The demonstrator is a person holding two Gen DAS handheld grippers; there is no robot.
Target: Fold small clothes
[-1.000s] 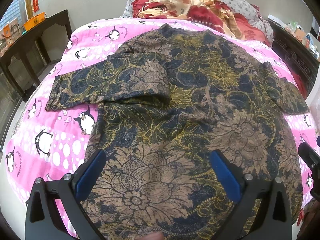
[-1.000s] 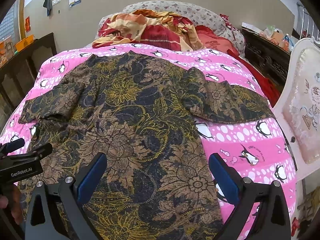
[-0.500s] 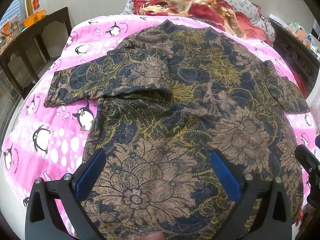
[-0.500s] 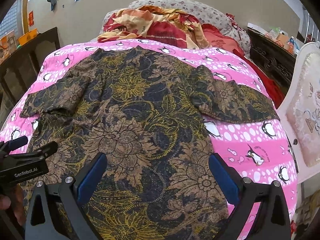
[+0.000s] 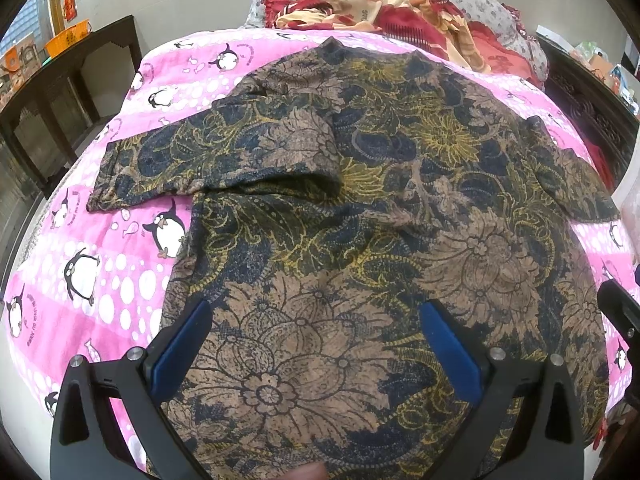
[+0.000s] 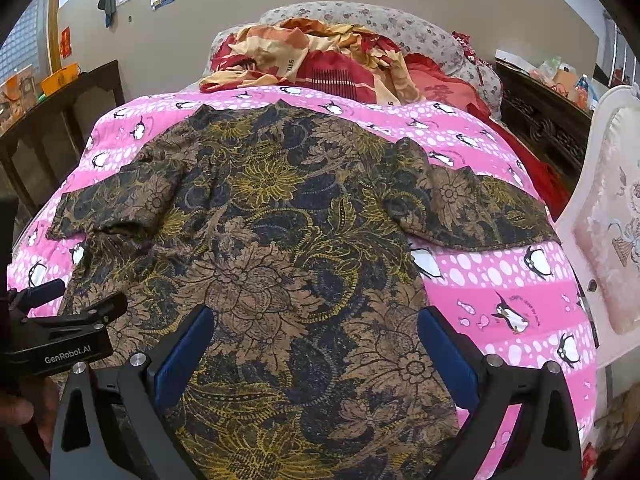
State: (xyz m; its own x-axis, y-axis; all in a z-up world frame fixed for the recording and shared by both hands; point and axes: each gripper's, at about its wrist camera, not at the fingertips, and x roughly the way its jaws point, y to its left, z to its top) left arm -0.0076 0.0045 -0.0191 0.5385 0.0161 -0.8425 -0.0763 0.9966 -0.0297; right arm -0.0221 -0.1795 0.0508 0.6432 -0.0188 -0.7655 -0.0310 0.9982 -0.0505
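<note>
Since the earlier frames both cameras have drawn back a little toward the near edge of the bed, so the far collar and the pillows sit lower and more of the wall shows; the shirt itself has not shifted.

Nearest, the left claw point(image 5: 316, 344) hangs above the hem with its blue pads spread wide, pinching nothing. The right claw point(image 6: 316, 344) is the same: pads apart, empty, over the hem's right half. In the right view the left claw's body shows at the near left edge. Both seem held this way, side by side at the hem, to take in the whole garment before a first grip.

The shirt point(image 5: 360, 208) lies flat, hem near and collar far, on the pink blanket point(image 5: 100, 280). Laid open like this, every edge is reachable. Its left sleeve point(image 5: 208, 160) stretches out to the left, with a rumpled ridge where it meets the body. The right sleeve point(image 6: 480, 208) lies out to the right. Neither is folded in, so folding looks barely begun.

Beyond the collar, a red and orange quilt point(image 6: 312, 60) is heaped against the pillows point(image 6: 380, 28), clear of the working area.
</note>
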